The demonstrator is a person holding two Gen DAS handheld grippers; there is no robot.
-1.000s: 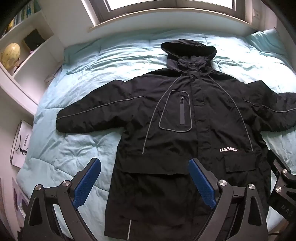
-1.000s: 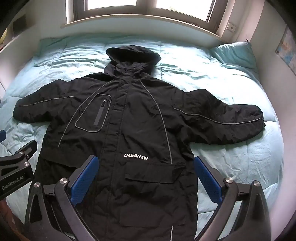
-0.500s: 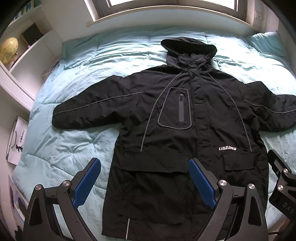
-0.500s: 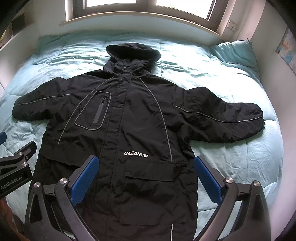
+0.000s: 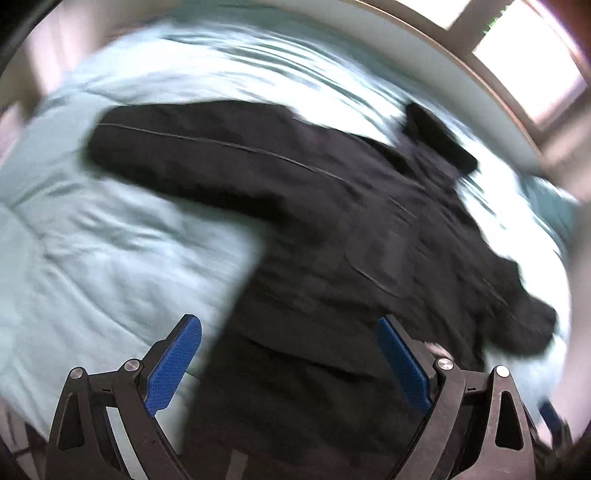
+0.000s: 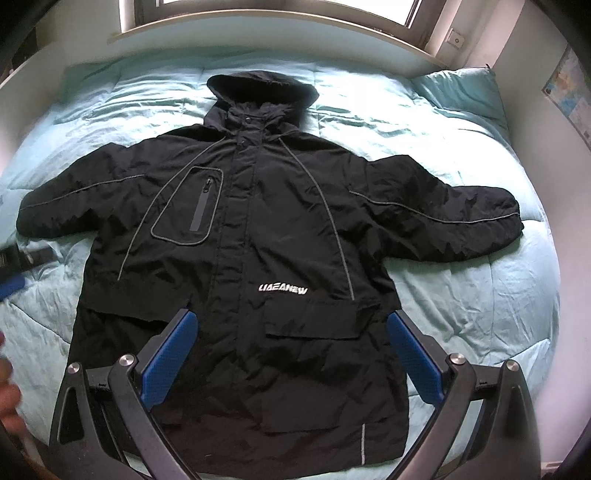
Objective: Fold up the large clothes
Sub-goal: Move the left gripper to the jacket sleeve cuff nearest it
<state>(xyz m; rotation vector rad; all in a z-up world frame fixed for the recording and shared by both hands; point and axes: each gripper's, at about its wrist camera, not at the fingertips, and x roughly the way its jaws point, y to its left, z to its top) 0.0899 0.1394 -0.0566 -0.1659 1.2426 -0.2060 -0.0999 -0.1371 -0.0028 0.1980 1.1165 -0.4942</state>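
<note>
Pale aqua quilted bedding (image 6: 461, 295) fills the room from wall to wall under a bright window (image 6: 280, 7), and spread flat on it, front up, lies the big black hooded jacket (image 6: 258, 236), hood toward the sill, both sleeves flung wide. A matching aqua pillow (image 6: 461, 92) sits at the far right corner.

No fold is started yet, by my reading: the hem is square, the sleeves untouched. We're at the approach.

The right gripper (image 6: 291, 354) hangs over the lower front of the coat, blue-padded fingers spread wide, nothing between them. The left gripper (image 5: 288, 362) is equally wide apart and empty, and its view is smeared with motion blur, tilted so the jacket's left sleeve (image 5: 192, 162) runs diagonally across the frame (it shows in the right view only as a blur of blue at the far left edge).

Next, I'd judge, a sleeve wants taking near the cuff and laying across the chest; the left sleeve looks the likelier candidate.

The shell looks like a crisp, faintly crinkled woven synthetic, padded and bulky, with thin grey piping (image 6: 332, 221) arcing from collar to hips, a zipped chest pocket (image 6: 190, 206), flap pockets lower down and a white logo (image 6: 282, 290). Thick stuff like that may spring back from a crease, so folds probably need pressing down.
</note>
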